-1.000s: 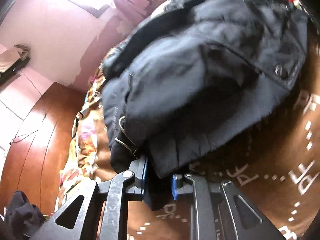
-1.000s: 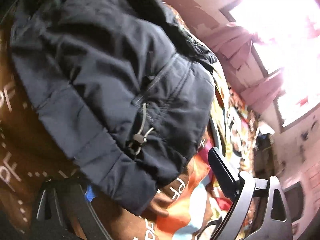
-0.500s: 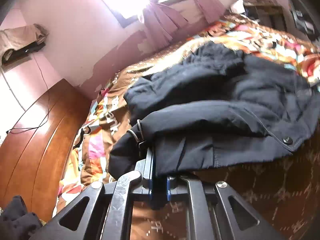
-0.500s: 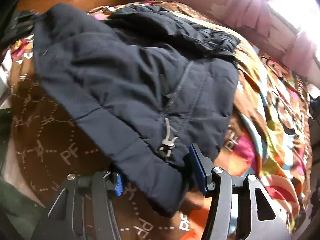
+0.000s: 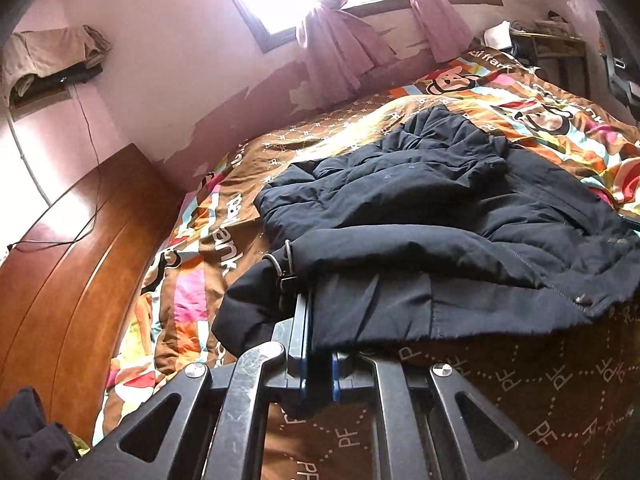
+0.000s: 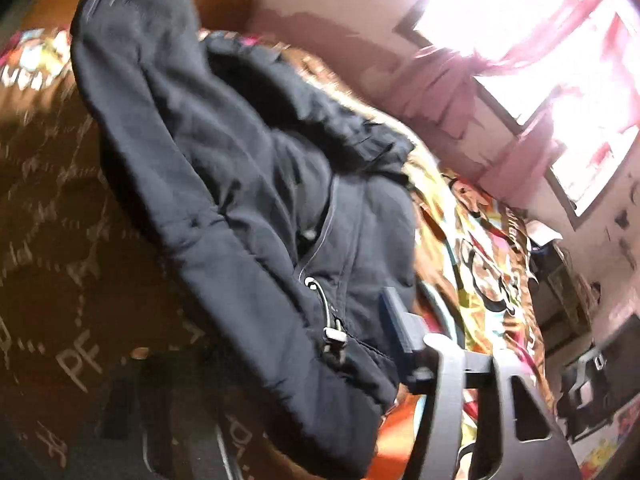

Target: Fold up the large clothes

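A dark navy padded jacket lies spread on the bed, hem toward me. My left gripper is shut on the hem's left corner, beside a metal ring and strap, and holds it slightly raised. In the blurred right wrist view the jacket fills the middle, with a zip and a cord toggle near its hem. My right gripper is closing on the thick hem corner. Its right fingertip presses into the fabric, and the other finger is hidden under the hem in shadow.
The bed carries a brown patterned blanket and a bright cartoon quilt. A wooden headboard stands at the left. Pink curtains hang below a bright window. Dark clothing lies at the lower left, and furniture crowds the far right.
Both grippers have closed onto the jacket's hem, the right one from wide open. The left has risen with its corner, so the view now takes in the whole bed. The right wrist has rolled.
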### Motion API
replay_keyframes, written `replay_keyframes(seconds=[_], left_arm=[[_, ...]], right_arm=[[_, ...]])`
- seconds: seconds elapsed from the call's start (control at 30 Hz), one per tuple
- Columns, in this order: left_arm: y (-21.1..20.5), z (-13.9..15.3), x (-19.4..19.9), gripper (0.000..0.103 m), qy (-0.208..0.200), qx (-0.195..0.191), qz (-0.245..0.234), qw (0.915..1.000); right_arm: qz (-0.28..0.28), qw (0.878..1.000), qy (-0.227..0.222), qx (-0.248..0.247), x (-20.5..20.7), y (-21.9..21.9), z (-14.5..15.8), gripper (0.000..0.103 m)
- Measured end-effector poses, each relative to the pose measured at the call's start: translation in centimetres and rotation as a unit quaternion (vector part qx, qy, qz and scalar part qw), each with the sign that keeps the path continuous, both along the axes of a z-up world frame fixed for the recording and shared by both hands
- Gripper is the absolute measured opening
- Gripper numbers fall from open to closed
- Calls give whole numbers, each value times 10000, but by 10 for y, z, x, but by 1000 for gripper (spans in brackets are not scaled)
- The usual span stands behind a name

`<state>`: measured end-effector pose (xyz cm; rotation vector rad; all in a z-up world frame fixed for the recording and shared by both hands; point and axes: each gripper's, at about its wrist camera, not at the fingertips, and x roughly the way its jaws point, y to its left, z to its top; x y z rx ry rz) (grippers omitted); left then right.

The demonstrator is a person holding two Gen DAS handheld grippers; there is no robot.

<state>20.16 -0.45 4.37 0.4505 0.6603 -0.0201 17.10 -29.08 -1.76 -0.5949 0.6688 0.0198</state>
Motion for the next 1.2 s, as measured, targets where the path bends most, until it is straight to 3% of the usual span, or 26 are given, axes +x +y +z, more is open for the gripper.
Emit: replay_keyframes(seconds=[0.07, 0.23, 0.37, 0.5, 0.8, 1.07, 1.2], left_arm=[[3, 3, -2, 7, -48, -33, 31, 10000], [16, 22, -13, 5, -474, -203, 264, 9983], [24, 34, -30, 4, -861, -239, 386, 9953], [35, 34, -43, 4, -886, -377, 414, 9945], [63, 25, -92, 4, -919, -701, 437, 9923], [73, 43, -150, 4, -1207, -947, 353, 9875], [70, 56, -178, 4, -1302, -879, 196, 9874]], right_arm=[[-36, 9996, -242, 173, -5, -1, 15, 21], [7, 9946, -740, 724, -6, -5, 53, 9], [-17, 9865, -1170, 1148, -11, -8, 78, 7], [8, 9803, -1349, 1443, -18, -8, 87, 7], [358, 9780, -1630, 1255, -71, 14, 89, 6], [440, 9713, -1985, 1234, -134, 23, 106, 6], [508, 9663, -2162, 1302, -169, 26, 119, 6]])
